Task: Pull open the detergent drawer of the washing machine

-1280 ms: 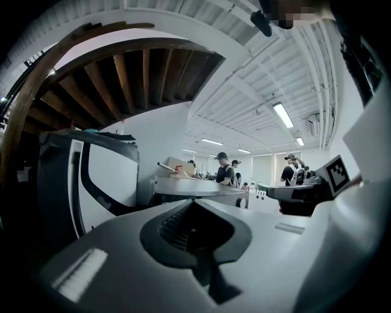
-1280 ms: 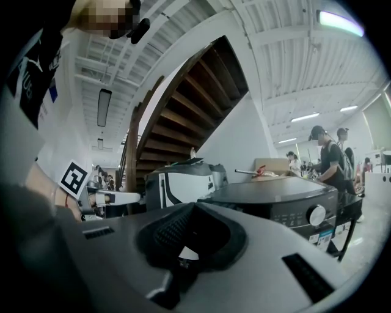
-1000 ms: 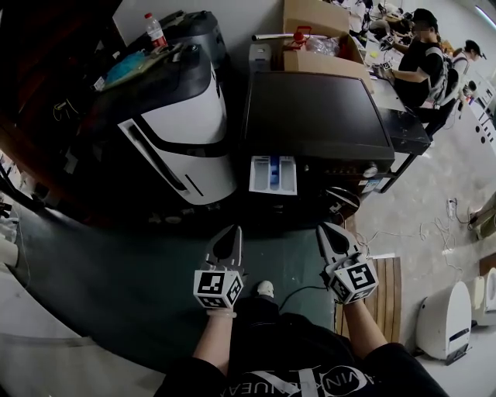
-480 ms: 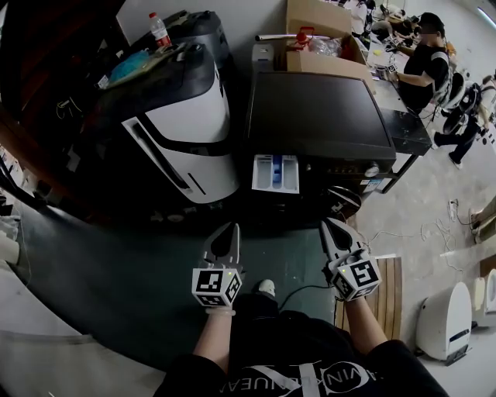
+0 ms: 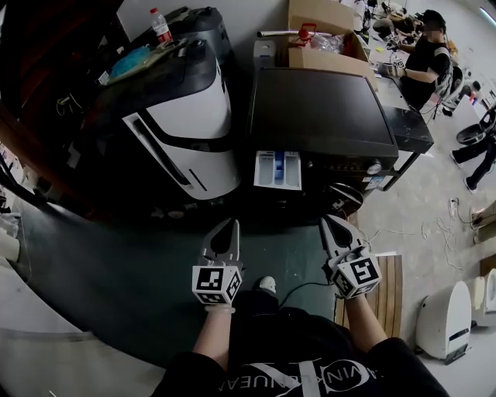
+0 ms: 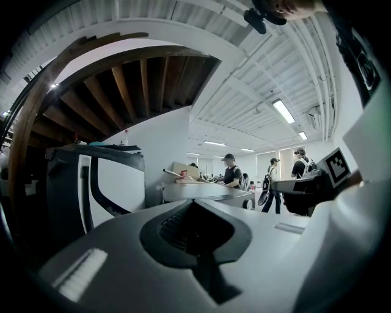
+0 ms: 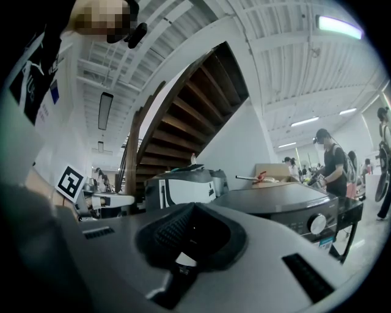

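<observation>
A dark washing machine [image 5: 322, 116] stands ahead of me in the head view. Its white detergent drawer [image 5: 277, 170], with a blue insert, sticks out of the front at the upper left. My left gripper [image 5: 232, 223] and right gripper [image 5: 326, 220] hang side by side well short of the machine, both shut and empty. In the left gripper view the left gripper [image 6: 194, 202] points level, with the washing machine's top [image 6: 201, 191] beyond it. In the right gripper view the right gripper [image 7: 194, 205] has the washing machine [image 7: 287, 202] and its round knob [image 7: 317, 224] to its right.
A large white-and-black appliance [image 5: 186, 124] stands left of the machine, with a bottle [image 5: 160, 25] behind it. A cardboard box [image 5: 322, 23] sits behind the machine. A slatted wooden board [image 5: 387, 295] and a cable [image 5: 298, 291] lie on the floor. A person [image 5: 426, 54] works at the back right.
Both grippers keep their places and stay shut. The head view has shifted slightly, and the people at the far right have moved about.
</observation>
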The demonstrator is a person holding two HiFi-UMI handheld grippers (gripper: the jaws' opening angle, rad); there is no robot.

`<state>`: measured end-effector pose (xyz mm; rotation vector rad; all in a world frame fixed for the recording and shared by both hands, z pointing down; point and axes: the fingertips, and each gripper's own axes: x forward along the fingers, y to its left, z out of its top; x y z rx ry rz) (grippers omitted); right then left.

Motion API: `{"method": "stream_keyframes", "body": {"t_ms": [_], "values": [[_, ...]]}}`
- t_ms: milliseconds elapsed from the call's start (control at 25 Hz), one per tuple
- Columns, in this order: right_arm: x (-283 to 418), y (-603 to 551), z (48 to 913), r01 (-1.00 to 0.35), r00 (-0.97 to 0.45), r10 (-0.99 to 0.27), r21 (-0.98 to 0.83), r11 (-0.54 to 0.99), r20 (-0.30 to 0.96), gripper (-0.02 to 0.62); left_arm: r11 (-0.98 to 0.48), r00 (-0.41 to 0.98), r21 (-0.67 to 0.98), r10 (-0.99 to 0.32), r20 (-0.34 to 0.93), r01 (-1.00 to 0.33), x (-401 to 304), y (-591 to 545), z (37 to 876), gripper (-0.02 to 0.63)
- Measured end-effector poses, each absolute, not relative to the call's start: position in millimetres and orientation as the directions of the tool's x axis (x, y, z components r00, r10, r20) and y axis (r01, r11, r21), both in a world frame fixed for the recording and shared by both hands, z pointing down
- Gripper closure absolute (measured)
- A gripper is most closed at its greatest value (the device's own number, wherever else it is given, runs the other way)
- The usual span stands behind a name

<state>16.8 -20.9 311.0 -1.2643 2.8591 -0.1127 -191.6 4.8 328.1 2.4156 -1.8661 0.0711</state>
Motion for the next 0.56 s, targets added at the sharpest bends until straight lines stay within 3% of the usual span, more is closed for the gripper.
{"method": "stream_keyframes", "body": {"t_ms": [560], "values": [[12.2,-28.4,314.1,-0.729,-0.684,-0.729,-0.071,0.681,0.033,0.583,-0.263,0.265,0.035,-0.958,0.111,-0.964,-186.1,-1.2,332.1,0.597]]}}
